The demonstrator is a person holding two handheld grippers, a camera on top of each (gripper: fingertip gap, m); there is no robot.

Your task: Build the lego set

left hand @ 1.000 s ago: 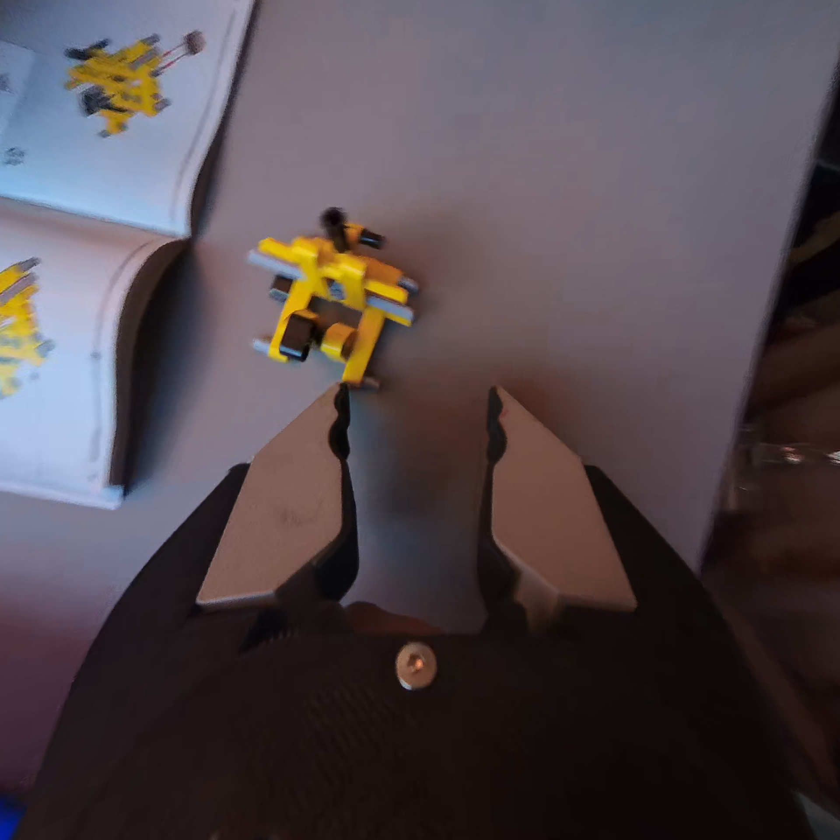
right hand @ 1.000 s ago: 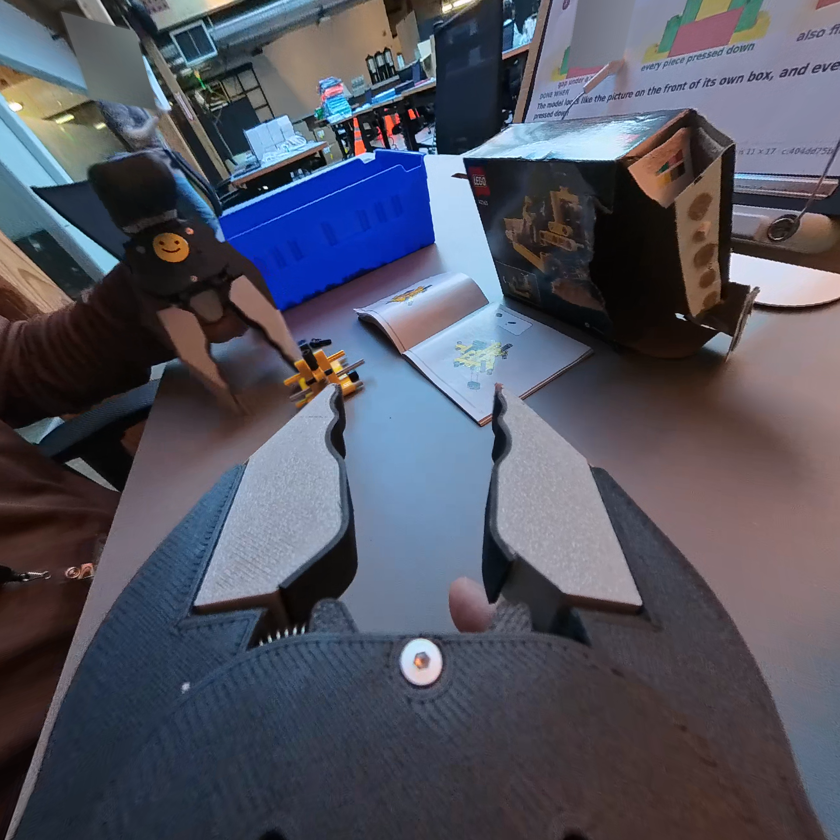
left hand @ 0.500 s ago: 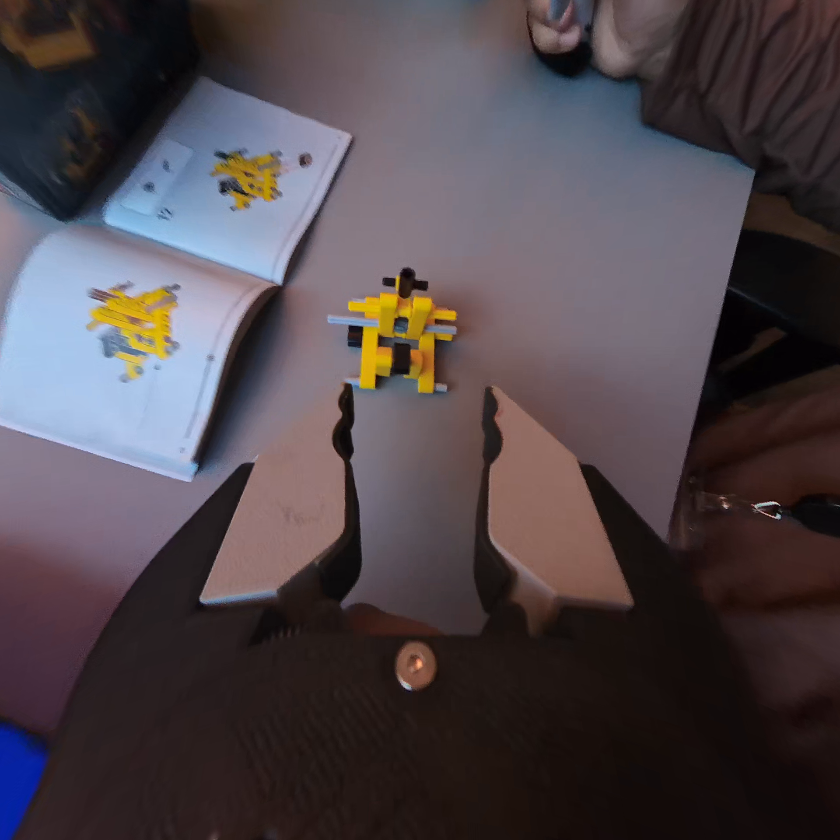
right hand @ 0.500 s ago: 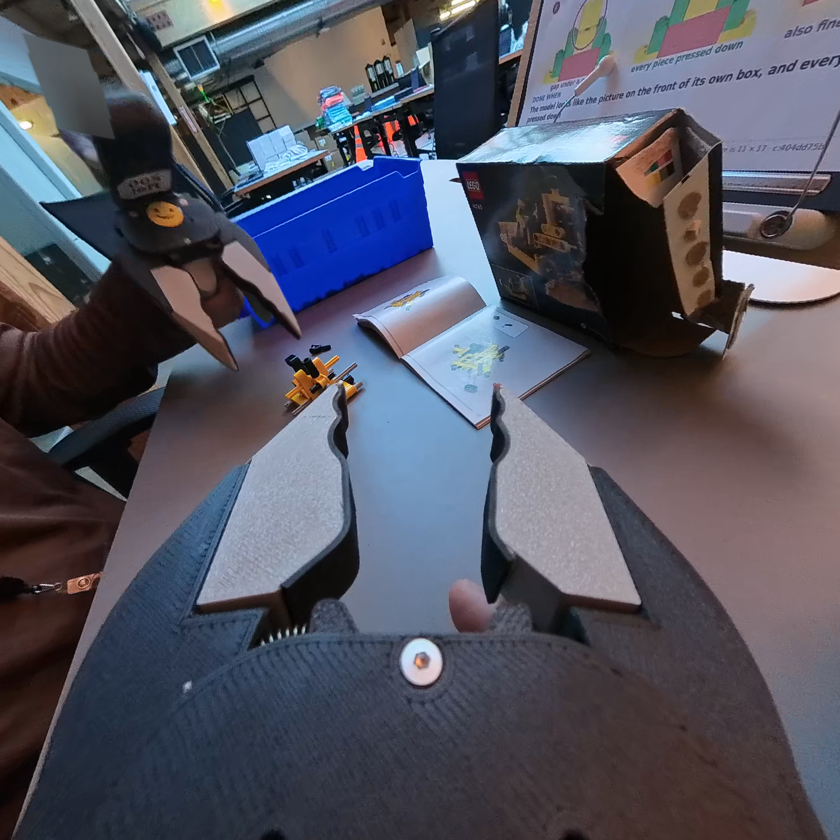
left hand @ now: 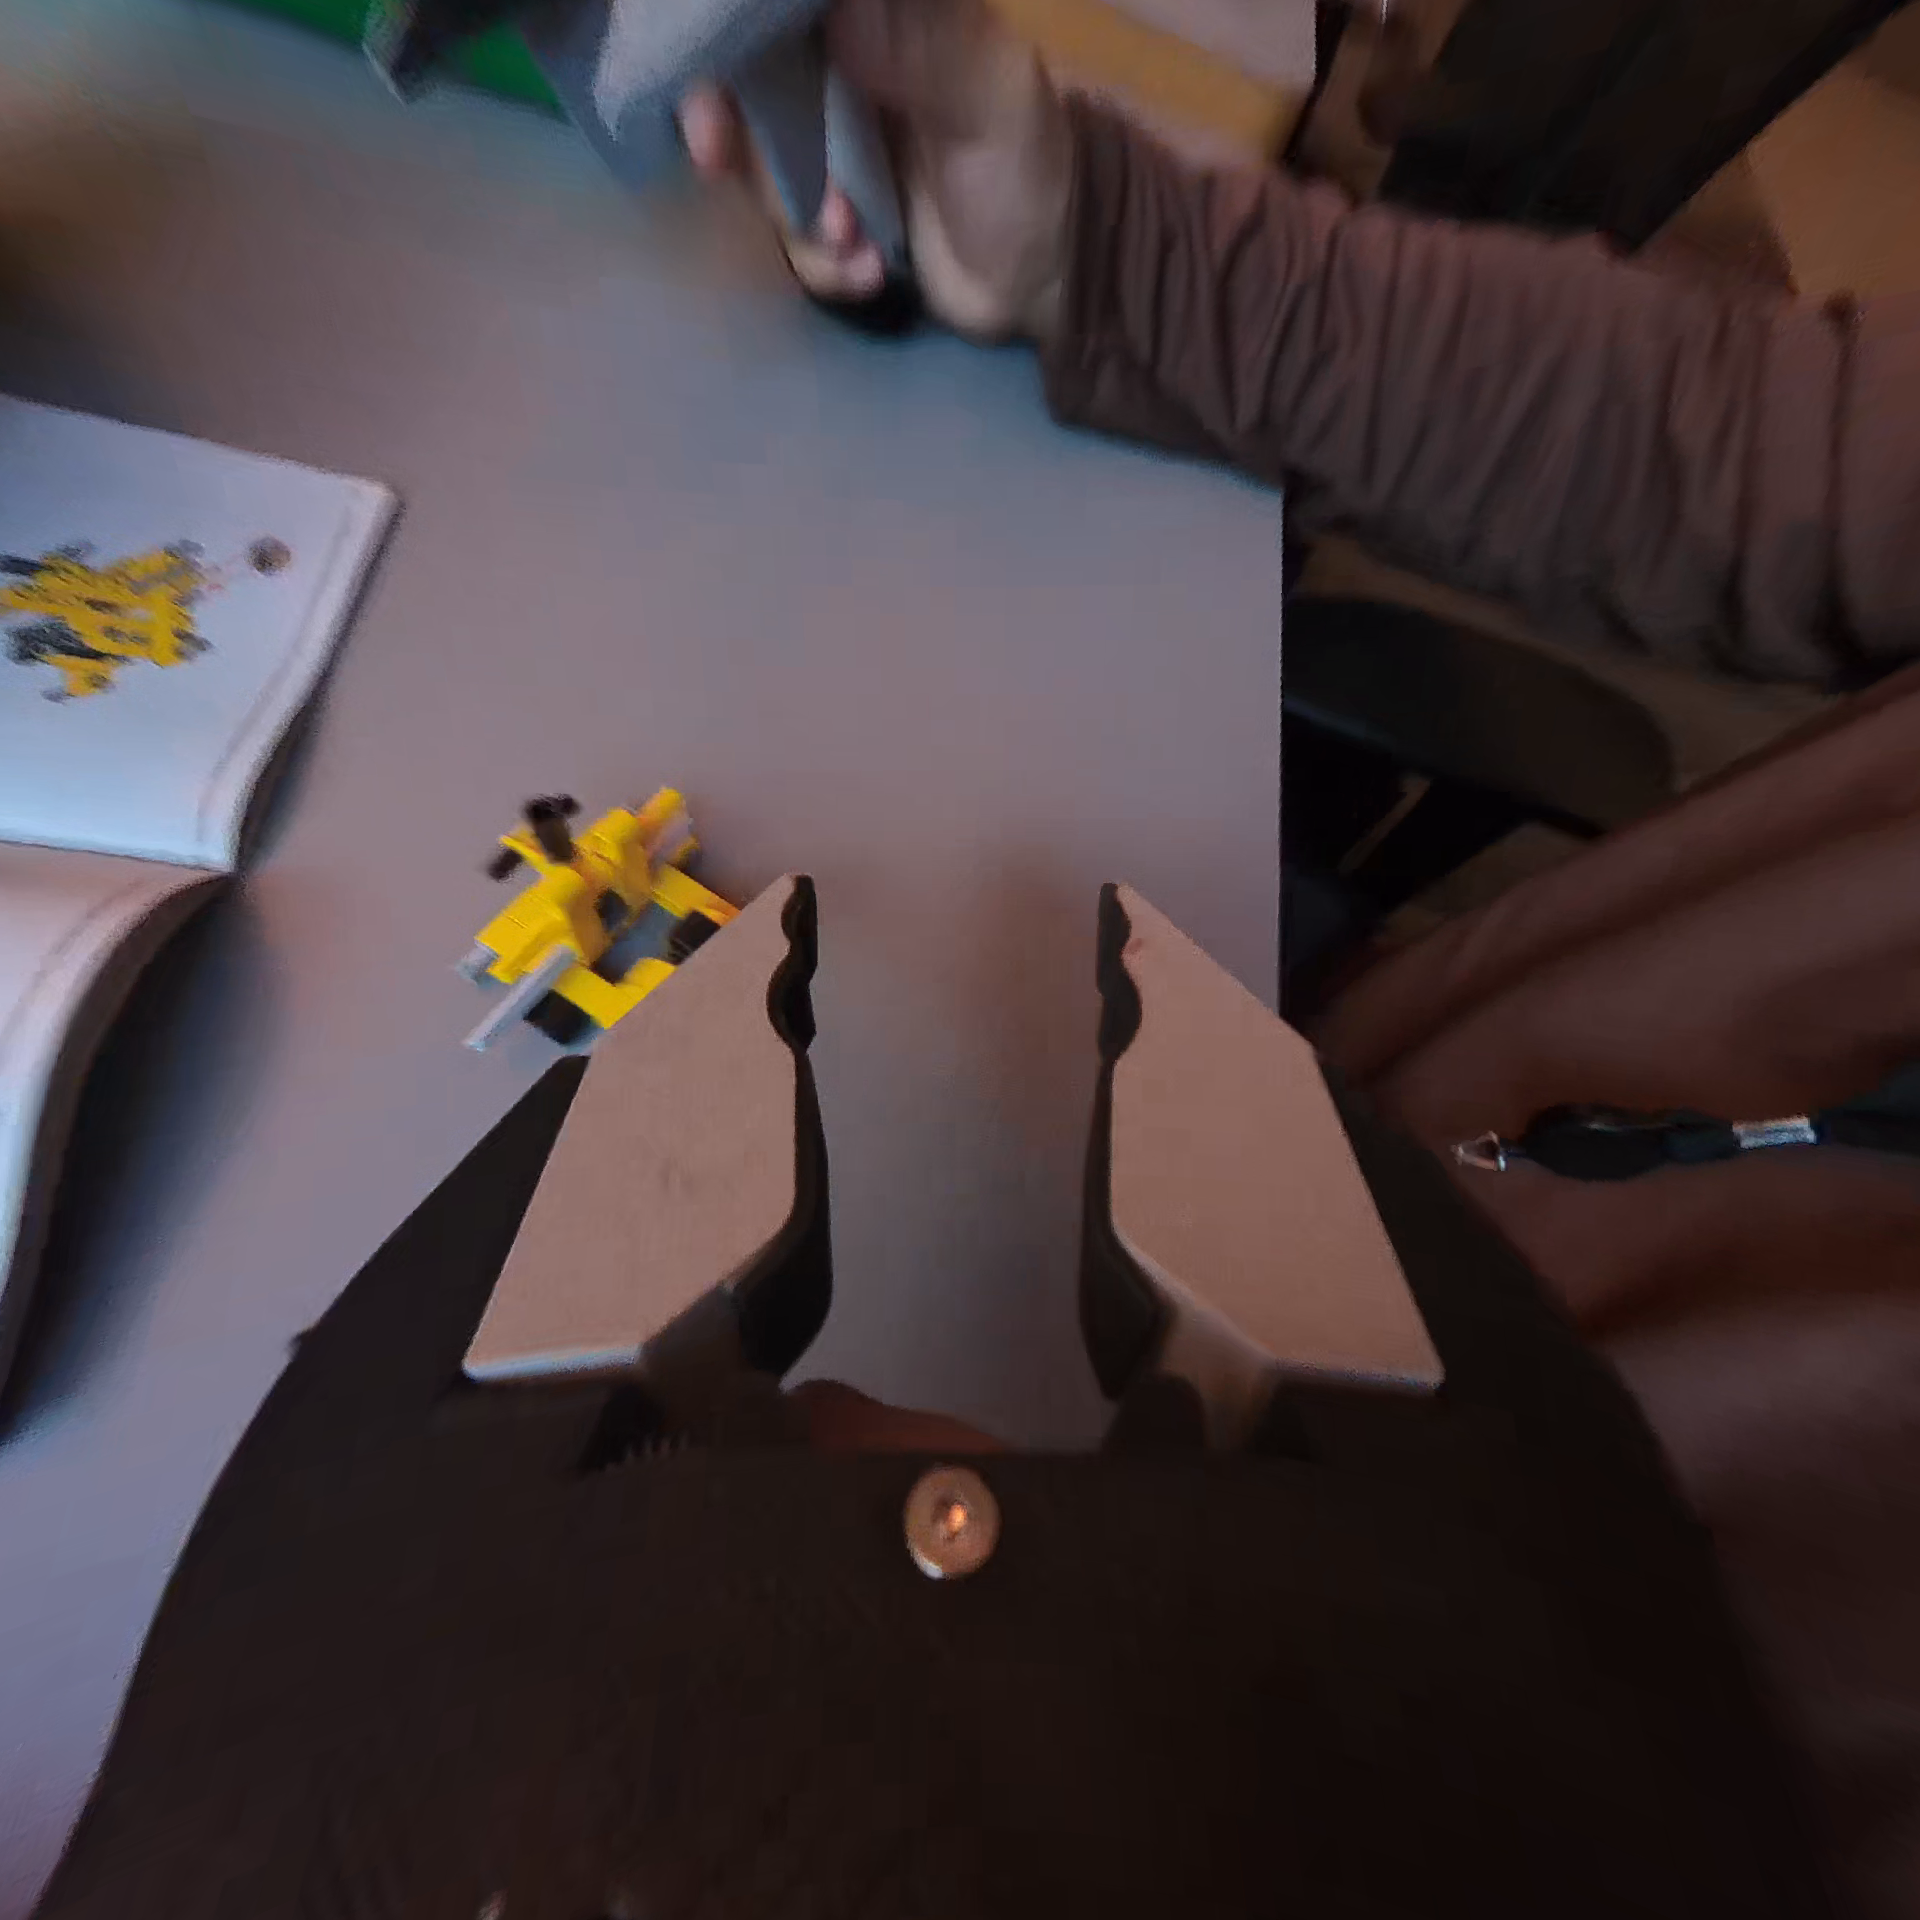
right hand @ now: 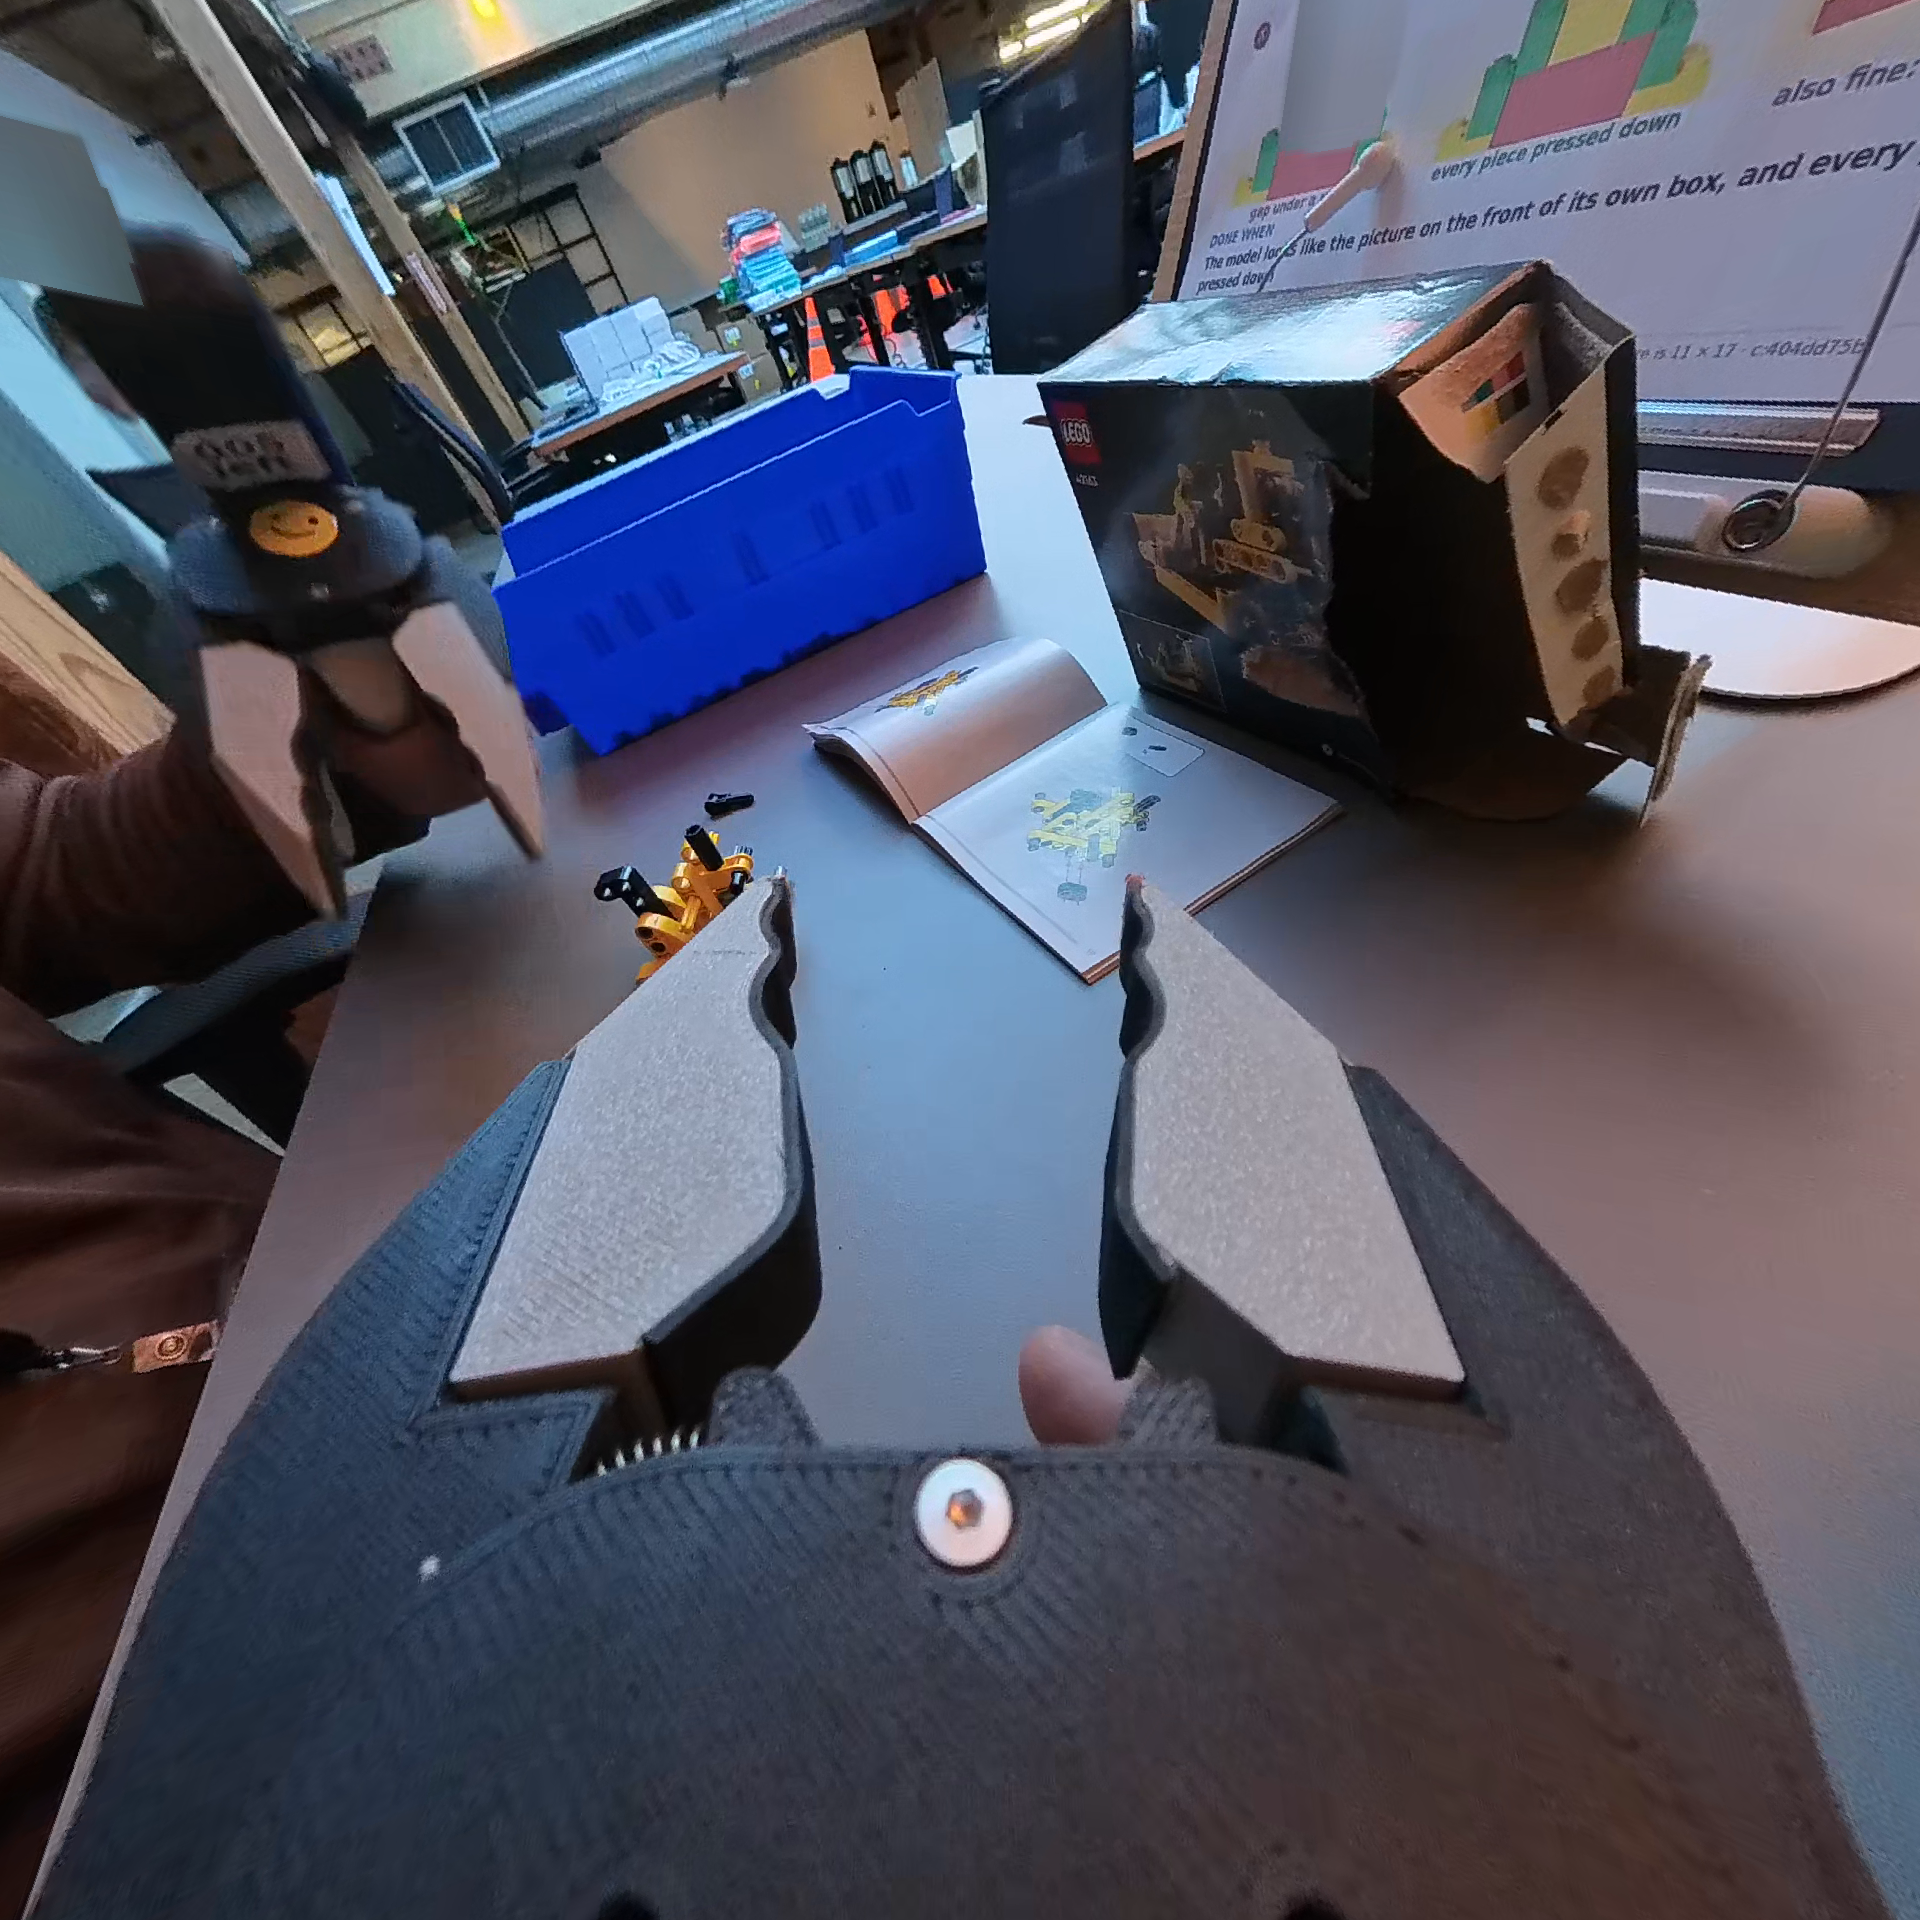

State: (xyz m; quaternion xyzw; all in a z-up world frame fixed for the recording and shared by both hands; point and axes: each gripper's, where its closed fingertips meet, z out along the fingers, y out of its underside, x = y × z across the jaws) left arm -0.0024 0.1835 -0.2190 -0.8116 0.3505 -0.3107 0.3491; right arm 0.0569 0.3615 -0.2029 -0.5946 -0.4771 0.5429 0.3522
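A small yellow and black lego assembly (left hand: 592, 920) lies on the grey table, just left of my left gripper's left finger. It also shows in the right wrist view (right hand: 691, 899), partly behind my right gripper's left finger. My left gripper (left hand: 956, 914) is open and empty above the table; it also shows raised at the left of the right wrist view (right hand: 426, 862). My right gripper (right hand: 956, 904) is open and empty, low over the table. A loose black pin (right hand: 727, 802) lies beyond the assembly. The open instruction booklet (right hand: 1070, 810) lies to the right of it.
A blue bin (right hand: 748, 561) stands at the back left. The torn black lego box (right hand: 1351, 561) stands at the back right behind the booklet (left hand: 156, 644). A person's brown sleeve (left hand: 1455, 416) and the table's edge (left hand: 1280, 727) are to the right in the left wrist view.
My left gripper has swung right and lifted away, so the assembly has slid from ahead of its fingertips to its left. My right gripper has moved slightly closer to the assembly. Both stay open.
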